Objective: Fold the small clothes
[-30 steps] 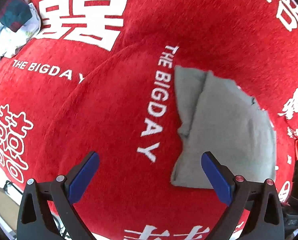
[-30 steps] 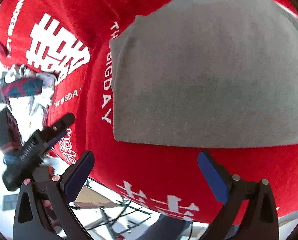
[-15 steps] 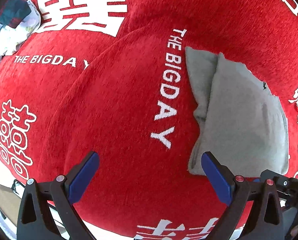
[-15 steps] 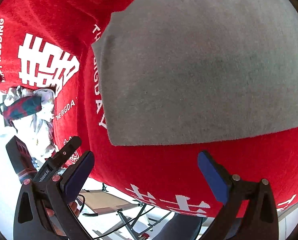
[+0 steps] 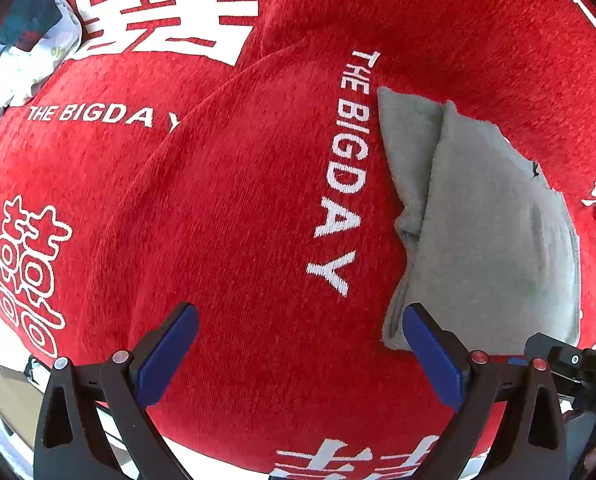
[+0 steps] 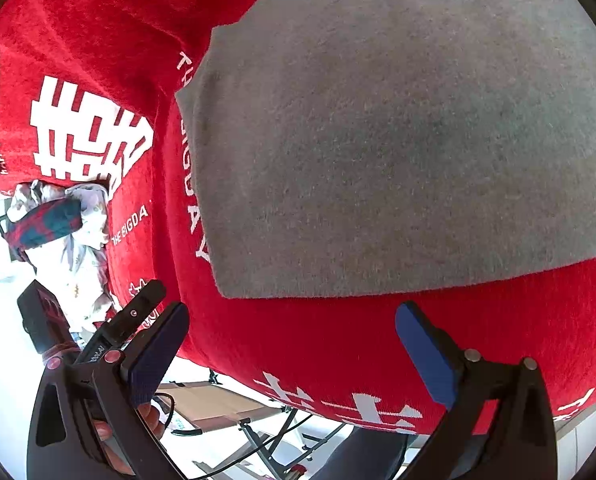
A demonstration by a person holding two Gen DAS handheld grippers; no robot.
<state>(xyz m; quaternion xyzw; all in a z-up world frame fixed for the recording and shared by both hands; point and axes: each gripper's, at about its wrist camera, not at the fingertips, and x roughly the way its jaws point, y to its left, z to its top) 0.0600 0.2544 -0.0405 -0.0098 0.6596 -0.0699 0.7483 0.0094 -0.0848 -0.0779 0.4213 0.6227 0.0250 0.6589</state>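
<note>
A grey folded garment (image 5: 494,232) lies flat on the red cloth (image 5: 226,216) with white lettering. In the left wrist view it sits at the right, one layer folded over another. My left gripper (image 5: 298,344) is open and empty above the red cloth, its right finger at the garment's near left corner. In the right wrist view the garment (image 6: 398,132) fills the upper frame. My right gripper (image 6: 294,344) is open and empty, hovering just before the garment's near edge.
A pile of unfolded clothes (image 6: 58,224), plaid and white floral, lies at the cloth's far left edge; it also shows in the left wrist view (image 5: 22,44). The table's front edge runs below the grippers, with a folding frame (image 6: 234,412) underneath.
My right gripper has moved closer to the grey garment, which now fills more of its view. My left gripper has shifted left, so the garment sits further right.
</note>
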